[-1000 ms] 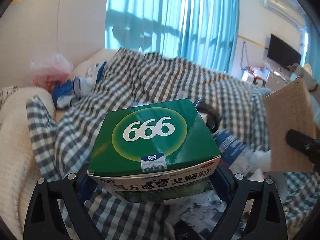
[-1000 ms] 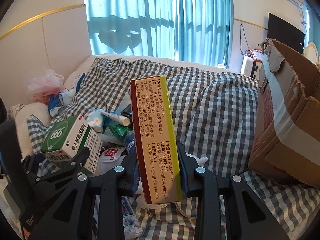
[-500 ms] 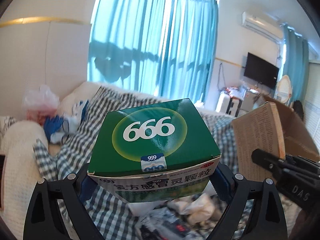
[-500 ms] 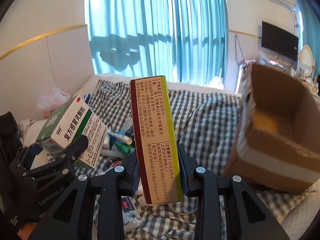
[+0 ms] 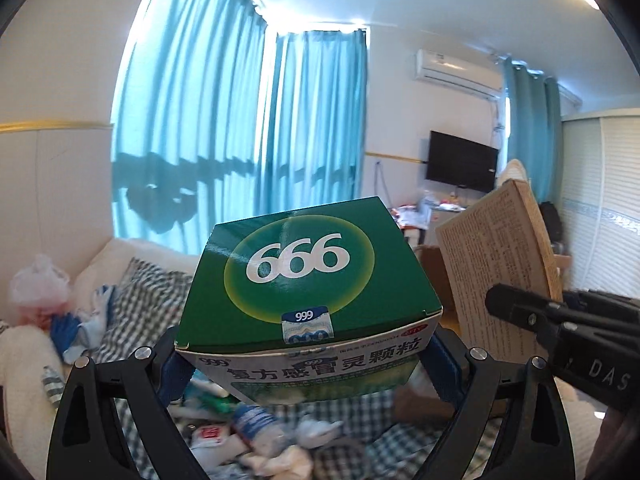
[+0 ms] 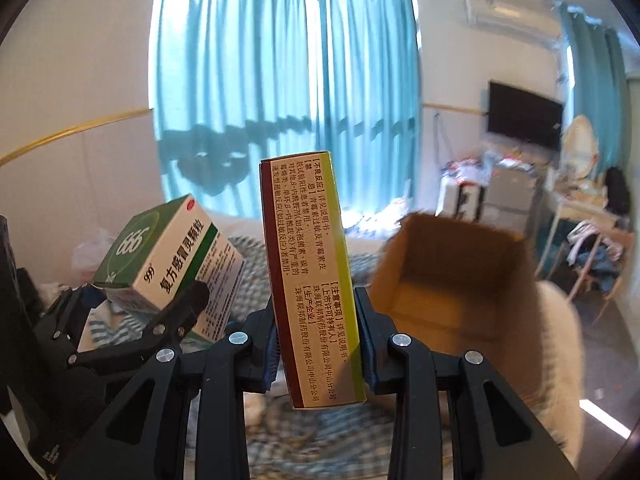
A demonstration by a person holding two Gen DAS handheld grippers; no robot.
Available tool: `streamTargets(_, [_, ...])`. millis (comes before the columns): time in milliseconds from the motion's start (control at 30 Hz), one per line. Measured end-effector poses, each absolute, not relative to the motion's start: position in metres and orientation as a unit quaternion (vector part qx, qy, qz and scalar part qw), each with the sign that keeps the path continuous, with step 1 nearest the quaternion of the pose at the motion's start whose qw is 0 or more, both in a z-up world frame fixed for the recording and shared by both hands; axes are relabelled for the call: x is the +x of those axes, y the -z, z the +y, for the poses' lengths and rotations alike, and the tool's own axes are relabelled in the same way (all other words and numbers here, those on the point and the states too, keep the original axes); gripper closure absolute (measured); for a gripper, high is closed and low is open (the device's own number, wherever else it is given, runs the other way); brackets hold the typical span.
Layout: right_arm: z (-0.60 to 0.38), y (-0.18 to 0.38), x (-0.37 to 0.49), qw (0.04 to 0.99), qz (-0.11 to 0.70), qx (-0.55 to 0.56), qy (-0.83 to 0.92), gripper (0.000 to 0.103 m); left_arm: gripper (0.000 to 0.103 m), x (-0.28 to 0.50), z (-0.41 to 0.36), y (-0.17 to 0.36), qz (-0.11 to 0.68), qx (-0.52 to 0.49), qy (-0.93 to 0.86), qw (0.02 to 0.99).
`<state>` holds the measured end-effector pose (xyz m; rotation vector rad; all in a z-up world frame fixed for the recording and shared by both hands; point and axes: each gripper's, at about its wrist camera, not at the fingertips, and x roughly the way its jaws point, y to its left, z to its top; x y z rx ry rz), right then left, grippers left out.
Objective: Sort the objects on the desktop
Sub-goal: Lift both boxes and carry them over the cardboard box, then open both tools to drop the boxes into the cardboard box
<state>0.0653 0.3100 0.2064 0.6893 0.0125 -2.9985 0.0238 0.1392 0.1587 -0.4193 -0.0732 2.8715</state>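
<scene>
Both claws are loaded and up in the air. The left claw (image 5: 308, 364) is clamped on a green-and-white cardboard medicine box with a big "999" roundel (image 5: 306, 276), gripped by its two short sides. The right claw (image 6: 320, 344) is squeezing a tall, narrow yellow-and-maroon medicine carton (image 6: 310, 276) standing on end between its pads. The open brown cardboard box (image 6: 448, 280) sits ahead and to the right of the right claw, lower down, probably where both are headed.

What could go wrong: the tall carton is pinched only near its bottom, so a quick swing could tip it or let it slip out. The two claws are also close together, and the green box could clip the carton if both go for the brown box at once. Either box could catch the brown box's rim and bounce onto the checked bedspread (image 5: 156, 292).

Hard to see: the pile of small stuff under the left claw is blurred, the brown box's floor is only partly visible, and in the left view that box is almost fully hidden behind the cartons.
</scene>
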Motion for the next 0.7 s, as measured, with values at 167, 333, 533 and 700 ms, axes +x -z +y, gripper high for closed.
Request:
streamTargets(167, [0.347,-0.230,0.060,0.007,0.027,0.222,0.975,0.072,0.007,0.019,0.187,-0.178,-0.003,-0.137,-0.979,0.149])
streamTargets(333, [0.390,-0.233,0.044,-0.031,0.040,0.228,0.972,0.072,0.007,0.000,0.237,-0.179,0.023,-0.152,-0.974,0.166])
streamTargets(533, [0.446,-0.207,0.017,-0.059,0.011,0.257,0.964,0.072,0.007,-0.023,0.287,-0.169,0.034,-0.171,-0.963,0.205])
streamTargets(700, [0.478,-0.176,-0.007,-0.066,-0.004,0.293,0.954,0.072,0.007,-0.039,0.329,-0.146,0.058,-0.197,-0.953,0.221])
